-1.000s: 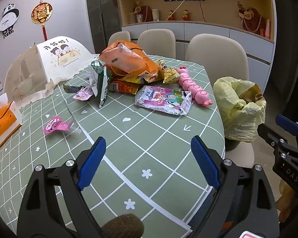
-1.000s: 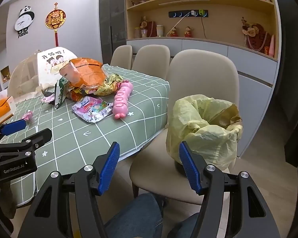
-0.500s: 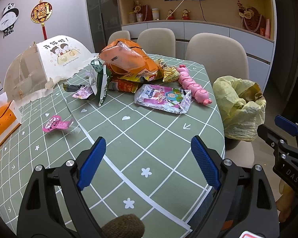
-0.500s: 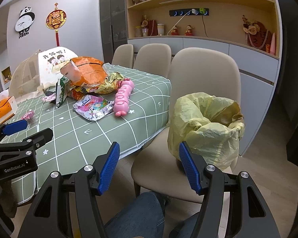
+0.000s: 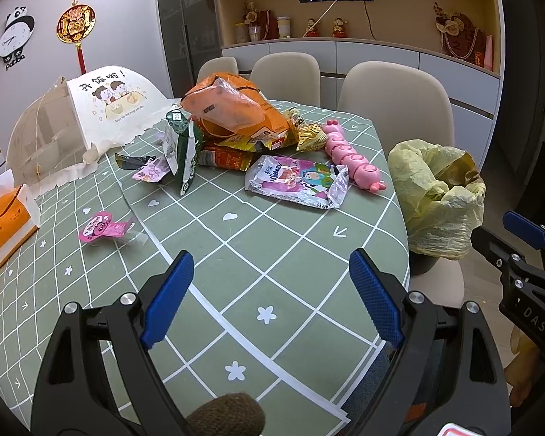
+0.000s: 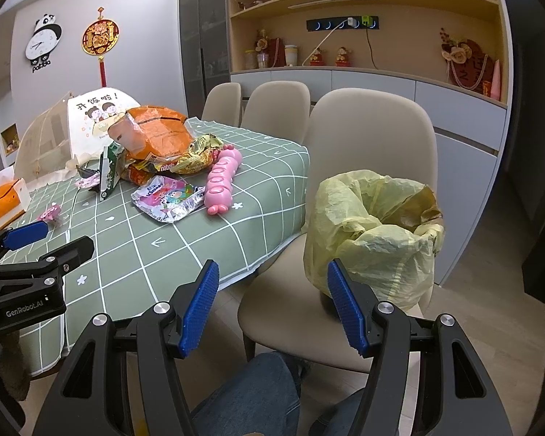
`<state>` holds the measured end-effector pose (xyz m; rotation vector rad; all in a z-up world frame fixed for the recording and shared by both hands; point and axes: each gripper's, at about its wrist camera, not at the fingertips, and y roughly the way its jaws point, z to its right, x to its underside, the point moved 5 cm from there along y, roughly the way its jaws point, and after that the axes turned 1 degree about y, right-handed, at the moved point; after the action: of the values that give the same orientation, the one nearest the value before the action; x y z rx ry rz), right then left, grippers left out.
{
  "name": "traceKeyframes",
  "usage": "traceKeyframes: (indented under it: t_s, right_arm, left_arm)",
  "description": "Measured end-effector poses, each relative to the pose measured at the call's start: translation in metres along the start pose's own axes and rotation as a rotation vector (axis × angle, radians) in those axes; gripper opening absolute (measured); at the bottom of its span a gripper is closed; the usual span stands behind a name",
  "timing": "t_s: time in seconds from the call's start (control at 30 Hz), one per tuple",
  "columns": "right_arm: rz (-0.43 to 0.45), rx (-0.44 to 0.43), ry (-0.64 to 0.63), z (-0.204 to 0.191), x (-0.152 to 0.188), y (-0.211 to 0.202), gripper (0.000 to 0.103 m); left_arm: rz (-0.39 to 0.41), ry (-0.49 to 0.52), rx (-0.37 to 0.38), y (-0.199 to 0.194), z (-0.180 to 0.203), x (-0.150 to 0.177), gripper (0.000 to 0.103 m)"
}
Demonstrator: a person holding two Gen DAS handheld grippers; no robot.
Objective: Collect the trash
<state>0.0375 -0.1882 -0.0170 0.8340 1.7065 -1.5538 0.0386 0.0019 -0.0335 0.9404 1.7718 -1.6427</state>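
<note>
A pile of wrappers lies on the green checked tablecloth (image 5: 272,254): an orange bag (image 5: 232,109), a green packet (image 5: 185,156), a pink Kleenex pack (image 5: 294,181) and a small pink wrapper (image 5: 101,227). A bin lined with a yellow bag (image 5: 436,196) stands on a beige chair (image 6: 345,290) beside the table. My left gripper (image 5: 272,290) is open and empty over the table's near part. My right gripper (image 6: 272,305) is open and empty over the chair seat, just left of the yellow bag (image 6: 374,232).
A pink caterpillar toy (image 5: 352,160) lies next to the Kleenex pack. A mesh food cover (image 5: 72,127) and an orange tissue box (image 5: 3,225) stand at the left. More beige chairs (image 5: 283,76) line the far side. A knee in jeans (image 6: 247,396) is below.
Both grippers have moved slightly forward toward the table; the trash and the bin look a little closer. Jaws stay open.
</note>
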Motion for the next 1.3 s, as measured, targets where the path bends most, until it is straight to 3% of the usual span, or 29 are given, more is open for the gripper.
traceKeyframes:
  t_s: [1.3]
  right_arm:
    - [0.002, 0.009, 0.014, 0.0083, 0.0, 0.0, 0.059]
  left_arm:
    - [-0.027, -0.021, 0.004, 0.0052, -0.0039, 0.0014, 0.083]
